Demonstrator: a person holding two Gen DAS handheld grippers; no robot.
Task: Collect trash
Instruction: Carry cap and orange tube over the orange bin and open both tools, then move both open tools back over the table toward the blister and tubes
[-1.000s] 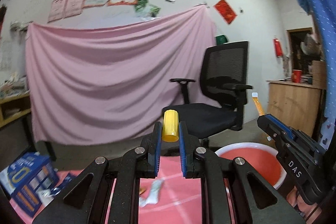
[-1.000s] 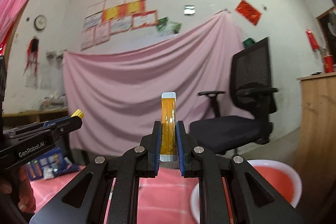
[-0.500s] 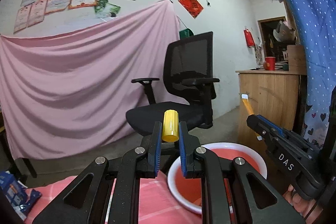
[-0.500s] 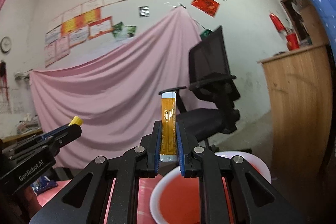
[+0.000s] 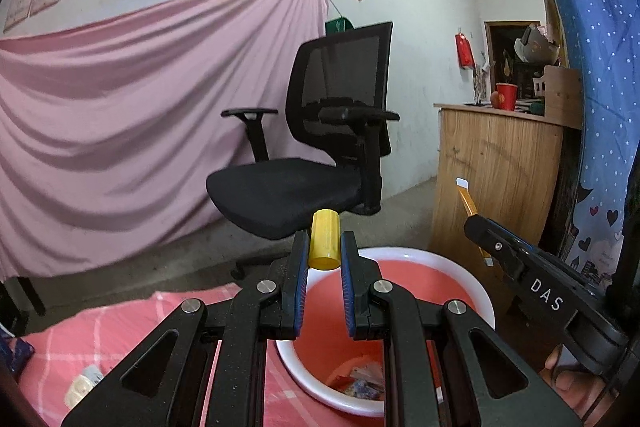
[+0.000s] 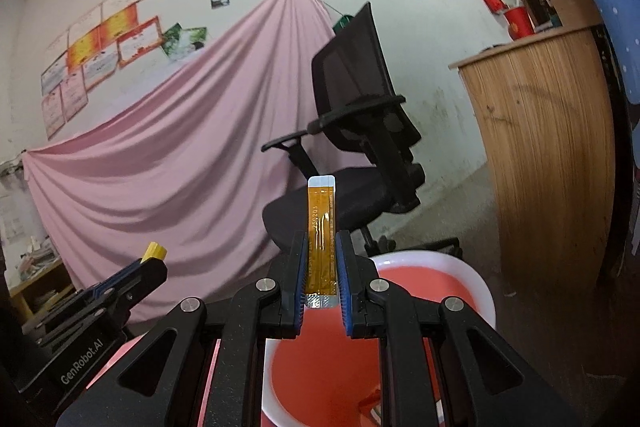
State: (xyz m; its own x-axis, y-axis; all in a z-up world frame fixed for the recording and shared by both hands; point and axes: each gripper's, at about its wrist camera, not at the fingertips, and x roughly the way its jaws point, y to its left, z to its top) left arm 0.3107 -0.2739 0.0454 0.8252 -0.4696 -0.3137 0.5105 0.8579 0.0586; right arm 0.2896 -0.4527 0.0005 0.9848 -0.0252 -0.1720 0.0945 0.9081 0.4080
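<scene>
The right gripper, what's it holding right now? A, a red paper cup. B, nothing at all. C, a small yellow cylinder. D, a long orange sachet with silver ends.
D: in the right wrist view the right gripper is shut on the orange sachet, which stands upright between its jaws above the pink basin.

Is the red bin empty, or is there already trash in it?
Not empty. The left wrist view shows crumpled wrappers lying at the bottom of the red bin.
</scene>
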